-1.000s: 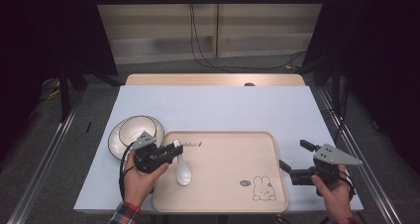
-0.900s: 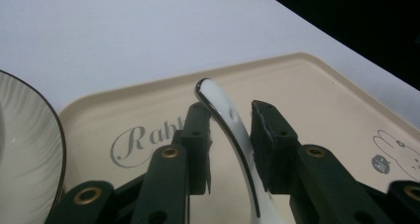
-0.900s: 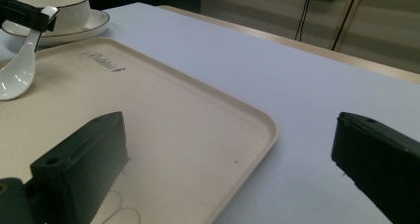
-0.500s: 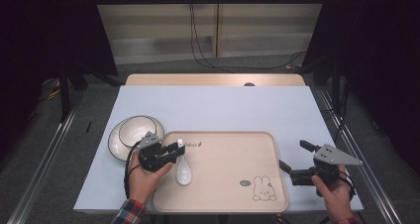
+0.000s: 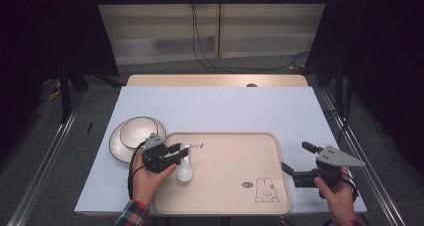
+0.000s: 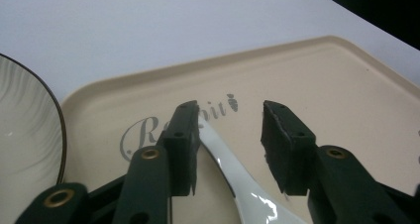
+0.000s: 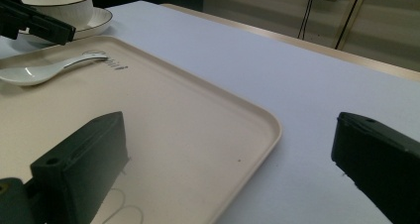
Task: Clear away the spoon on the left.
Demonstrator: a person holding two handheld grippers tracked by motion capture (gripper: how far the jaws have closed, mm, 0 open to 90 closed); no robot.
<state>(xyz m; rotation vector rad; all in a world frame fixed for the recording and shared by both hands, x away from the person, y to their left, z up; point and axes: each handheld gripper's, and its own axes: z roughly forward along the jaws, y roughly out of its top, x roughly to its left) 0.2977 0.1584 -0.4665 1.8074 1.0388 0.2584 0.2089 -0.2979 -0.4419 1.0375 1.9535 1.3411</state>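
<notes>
A white ceramic spoon (image 5: 185, 170) lies on the beige tray (image 5: 230, 186) near its left end, handle pointing away from me. My left gripper (image 5: 179, 153) hovers low over that handle. Its jaws have just been opening. In the left gripper view the spoon handle (image 6: 233, 169) runs between the jaws (image 6: 230, 110), close against the left pad, with a clear gap to the right pad. My right gripper (image 5: 295, 157) stands open beside the tray's right edge, nothing between its jaws (image 7: 228, 130). The right gripper view shows the spoon (image 7: 34, 73) far off at the left.
A white bowl (image 5: 137, 133) sits on a dark-rimmed plate (image 5: 117, 148) just left of the tray, close to my left hand. The tray carries a rabbit drawing (image 5: 265, 191) near its front right corner. A pale cloth (image 5: 225, 106) covers the table beyond the tray.
The left gripper's jaws have spread apart around the spoon handle, and the spoon stays lying on the tray. Neither hand has shifted noticeably.
</notes>
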